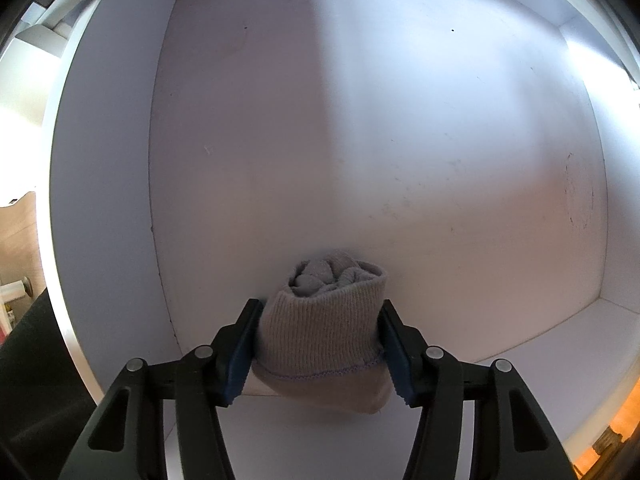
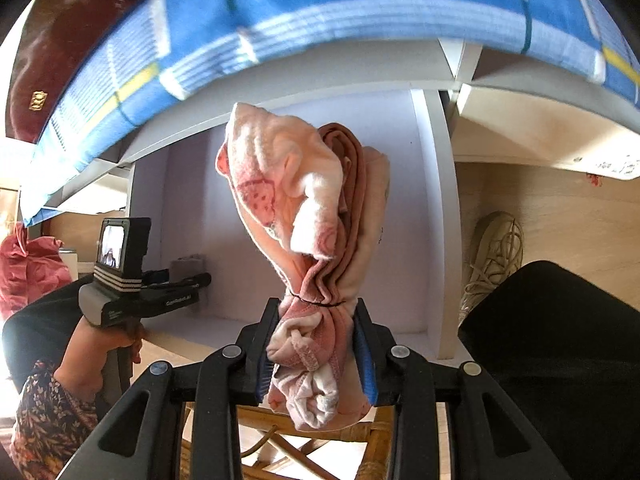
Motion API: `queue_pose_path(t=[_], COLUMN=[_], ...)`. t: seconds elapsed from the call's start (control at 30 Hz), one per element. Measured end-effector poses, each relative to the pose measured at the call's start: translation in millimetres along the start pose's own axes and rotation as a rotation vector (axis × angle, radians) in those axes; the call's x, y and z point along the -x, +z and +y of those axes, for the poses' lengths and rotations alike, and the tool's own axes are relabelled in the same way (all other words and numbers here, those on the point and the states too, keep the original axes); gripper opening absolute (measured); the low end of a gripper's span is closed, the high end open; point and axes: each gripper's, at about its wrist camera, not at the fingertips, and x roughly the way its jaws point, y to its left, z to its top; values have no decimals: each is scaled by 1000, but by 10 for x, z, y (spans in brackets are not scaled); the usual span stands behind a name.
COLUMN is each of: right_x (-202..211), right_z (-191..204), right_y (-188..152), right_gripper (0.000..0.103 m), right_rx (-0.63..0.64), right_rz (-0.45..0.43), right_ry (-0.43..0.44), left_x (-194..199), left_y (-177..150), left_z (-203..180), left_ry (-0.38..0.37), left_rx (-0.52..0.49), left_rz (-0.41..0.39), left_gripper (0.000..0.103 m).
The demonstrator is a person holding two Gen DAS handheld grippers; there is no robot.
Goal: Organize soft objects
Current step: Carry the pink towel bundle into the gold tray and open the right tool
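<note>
My left gripper (image 1: 320, 316) is shut on a rolled beige sock bundle (image 1: 326, 320) and holds it inside a white cubby (image 1: 400, 140), low near the left wall and the cubby floor. My right gripper (image 2: 316, 320) is shut on a bunched pink and peach cloth (image 2: 304, 200) that stands up from the jaws, in front of the same white cubby (image 2: 240, 200). The left gripper (image 2: 188, 280) with the sock bundle (image 2: 190, 266) also shows in the right wrist view, reaching into the cubby at lower left.
A blue checked cloth (image 2: 320, 12) hangs over the shelf top above. A beige shoe (image 2: 492, 256) stands right of the cubby's side panel (image 2: 440, 220). A red cloth (image 2: 28, 272) lies at the far left. A wicker chair (image 2: 304, 444) is below my right gripper.
</note>
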Motion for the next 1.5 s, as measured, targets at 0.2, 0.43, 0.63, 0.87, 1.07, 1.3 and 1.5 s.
queue_pose_path(t=[0.2, 0.43, 0.63, 0.87, 1.07, 1.3, 1.5], right_x=[250, 666, 1049, 1393, 1607, 1928, 2137], right_z=[-29, 65, 179, 406, 582, 800, 1056], right_y=[-15, -56, -28, -88, -169, 74, 437], right_gripper=[33, 33, 33, 33, 33, 33, 33], right_rx=[-6, 28, 54, 100, 122, 131, 165], right_rz=[-58, -140, -158, -139, -124, -203, -266], right_ry=[41, 42, 31, 58, 138, 177, 132], left_x=[33, 32, 59, 0, -7, -24, -22], left_y=[7, 8, 20, 1, 1, -3, 1], left_z=[-13, 32, 51, 65, 68, 65, 69], left_ry=[7, -5, -3, -3, -1, -2, 1], left_rx=[-13, -9, -12, -9, -11, -9, -11], left_rz=[-4, -2, -1, -1, 0, 0, 1], left_gripper=[58, 58, 58, 58, 59, 59, 59])
